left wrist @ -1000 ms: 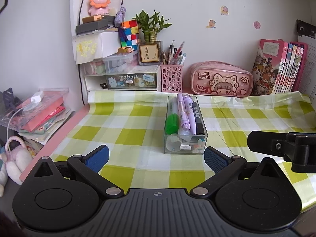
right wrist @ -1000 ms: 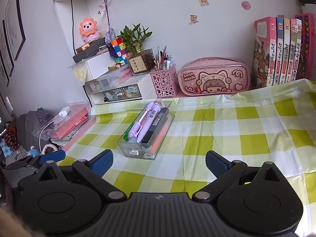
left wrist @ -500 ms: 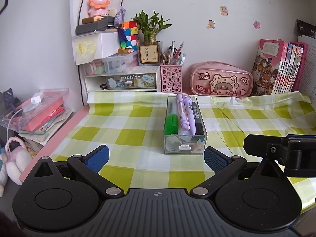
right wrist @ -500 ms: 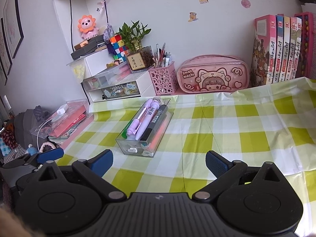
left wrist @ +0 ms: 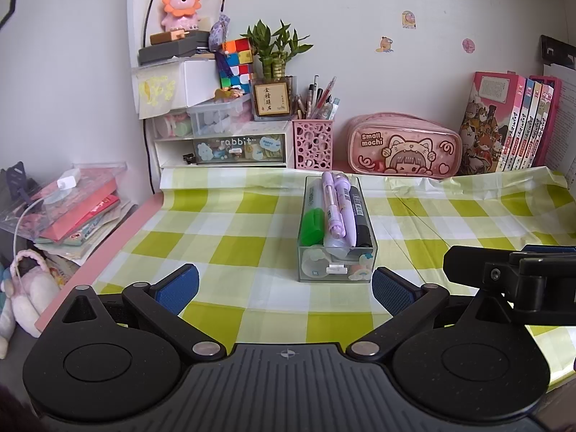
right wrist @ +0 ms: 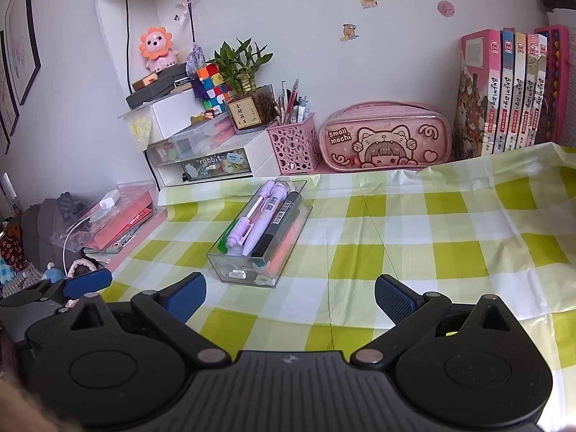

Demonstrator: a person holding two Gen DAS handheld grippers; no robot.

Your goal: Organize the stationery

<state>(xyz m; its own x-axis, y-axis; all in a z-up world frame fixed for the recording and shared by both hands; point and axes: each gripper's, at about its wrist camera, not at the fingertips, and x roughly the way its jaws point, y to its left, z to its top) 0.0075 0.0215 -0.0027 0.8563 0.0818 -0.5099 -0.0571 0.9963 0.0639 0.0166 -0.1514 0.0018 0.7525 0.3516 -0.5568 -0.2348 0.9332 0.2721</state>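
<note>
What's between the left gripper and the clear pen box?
Nothing visible. The left gripper, jaws open, faces the clear pen box across bare checked tablecloth. The right gripper sits off to the side, outside that path.

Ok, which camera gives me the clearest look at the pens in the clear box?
The left wrist view: the clear box sits dead centre, end on, with its pens seen from above side by side. The right wrist view shows the same box off to the left at an angle, so the pens overlap more.
</note>
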